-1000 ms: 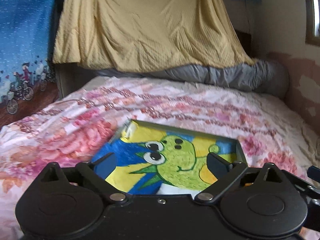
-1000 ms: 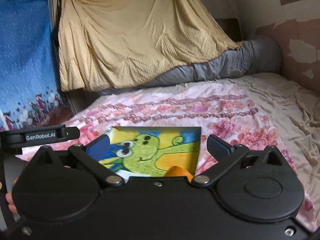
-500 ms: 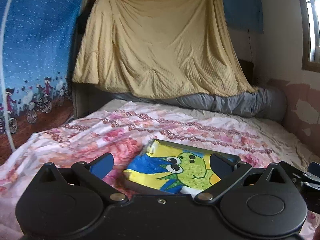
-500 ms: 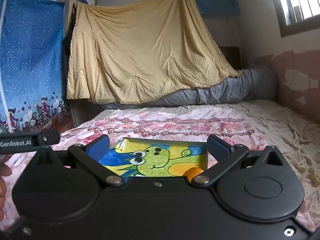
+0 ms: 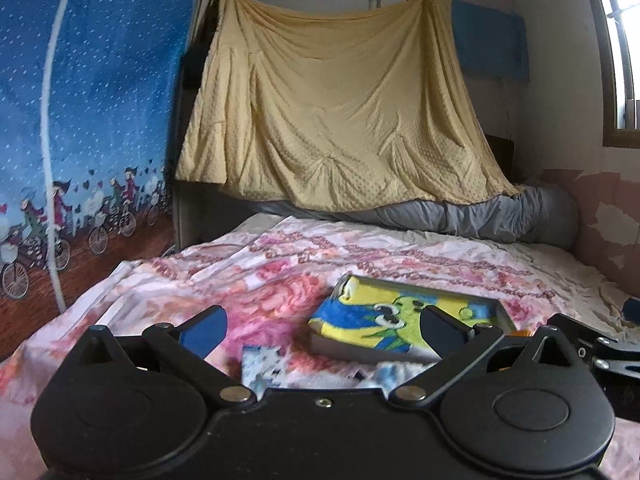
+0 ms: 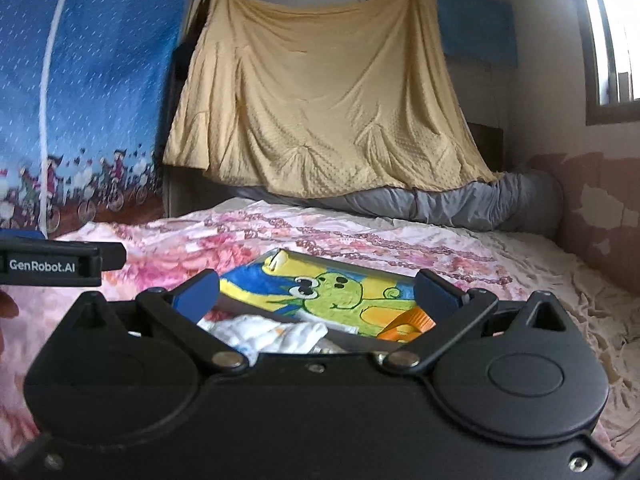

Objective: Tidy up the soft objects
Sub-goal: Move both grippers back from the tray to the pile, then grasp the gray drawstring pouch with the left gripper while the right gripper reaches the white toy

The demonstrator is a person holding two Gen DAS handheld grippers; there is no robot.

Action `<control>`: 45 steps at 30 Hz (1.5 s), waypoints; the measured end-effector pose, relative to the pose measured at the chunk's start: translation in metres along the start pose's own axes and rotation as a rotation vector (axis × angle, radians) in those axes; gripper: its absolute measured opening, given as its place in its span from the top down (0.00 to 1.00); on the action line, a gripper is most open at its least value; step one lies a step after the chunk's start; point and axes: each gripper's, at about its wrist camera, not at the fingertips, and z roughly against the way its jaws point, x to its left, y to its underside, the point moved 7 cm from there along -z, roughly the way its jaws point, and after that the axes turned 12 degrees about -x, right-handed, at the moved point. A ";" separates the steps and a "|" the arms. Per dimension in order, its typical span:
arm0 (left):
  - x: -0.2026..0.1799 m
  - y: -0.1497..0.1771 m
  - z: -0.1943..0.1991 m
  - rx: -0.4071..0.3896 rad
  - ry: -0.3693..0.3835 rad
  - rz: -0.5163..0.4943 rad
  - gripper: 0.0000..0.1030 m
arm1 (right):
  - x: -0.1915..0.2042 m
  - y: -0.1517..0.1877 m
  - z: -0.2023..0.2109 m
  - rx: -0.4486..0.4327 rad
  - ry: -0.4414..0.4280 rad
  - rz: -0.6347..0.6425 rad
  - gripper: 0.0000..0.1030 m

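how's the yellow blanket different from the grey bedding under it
The yellow blanket hangs spread out across the wall behind the bed; the grey bedding lies bunched in a long roll along the head of the bed. The yellow blanket has a dotted, bumpy texture; the grey bedding looks smooth, with creases. The yellow blanket's lower edge drapes over the grey bedding, hiding part of it. Both are soft plain-coloured bedding, away from either claw.

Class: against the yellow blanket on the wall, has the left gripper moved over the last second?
Yes. The left gripper pulled back and tilted up: the yellow blanket now shows whole, and the frog box sits farther off.
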 end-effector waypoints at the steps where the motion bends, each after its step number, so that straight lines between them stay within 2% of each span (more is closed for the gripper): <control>1: 0.004 0.003 0.003 0.005 -0.003 0.001 0.01 | 0.002 0.002 0.001 0.002 -0.002 0.010 0.01; 8: 0.025 0.021 0.028 0.001 0.005 -0.028 0.01 | 0.010 0.005 0.009 0.013 -0.006 0.043 0.01; 26: 0.039 0.061 0.082 -0.032 0.072 -0.111 0.01 | 0.013 0.018 0.034 0.067 0.022 0.082 0.00; 33: 0.047 0.079 0.092 -0.009 0.085 -0.125 0.01 | 0.020 0.024 0.048 0.093 0.015 0.106 0.01; 45: 0.043 0.094 0.095 0.008 0.149 -0.189 0.01 | 0.033 0.046 0.042 0.150 -0.012 0.178 0.01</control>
